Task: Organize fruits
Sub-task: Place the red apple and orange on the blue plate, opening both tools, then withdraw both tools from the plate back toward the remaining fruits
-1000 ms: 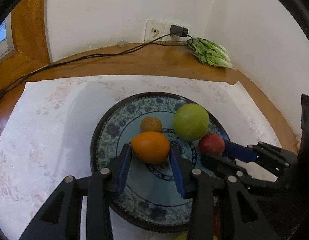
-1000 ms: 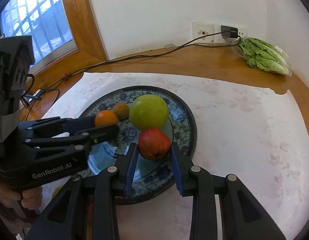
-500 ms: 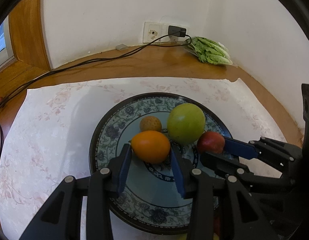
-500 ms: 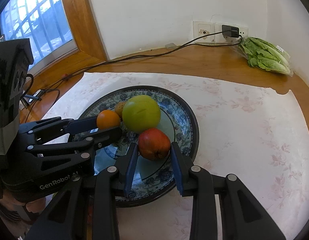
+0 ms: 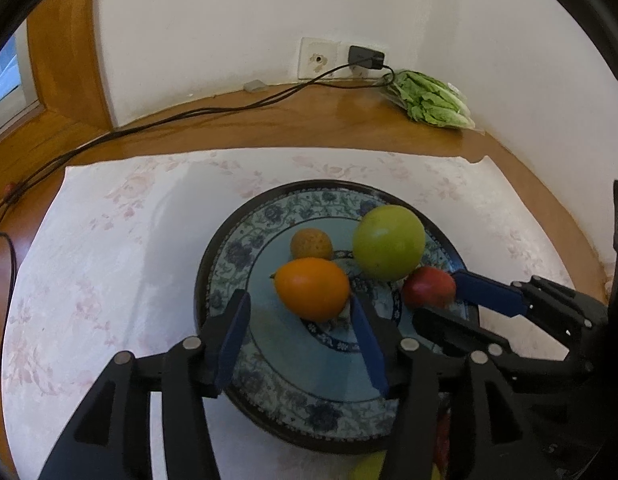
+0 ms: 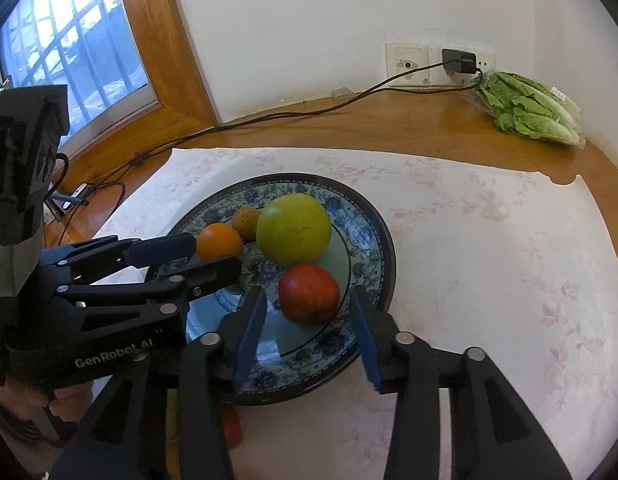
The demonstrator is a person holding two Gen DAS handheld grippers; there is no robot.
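I have both grippers over the plate, which sits on the flowered cloth. My left gripper is released: its blue fingers stand apart, the orange resting on the plate between their tips, with a clear gap on its left side. My right gripper is released too, the red apple lying on the plate between its spread fingers, touching neither. The green apple sits toward the plate's far side, against the red one. A small brownish fruit lies beside it, behind the orange. Beyond the plate, lettuce lies in the table's far corner.
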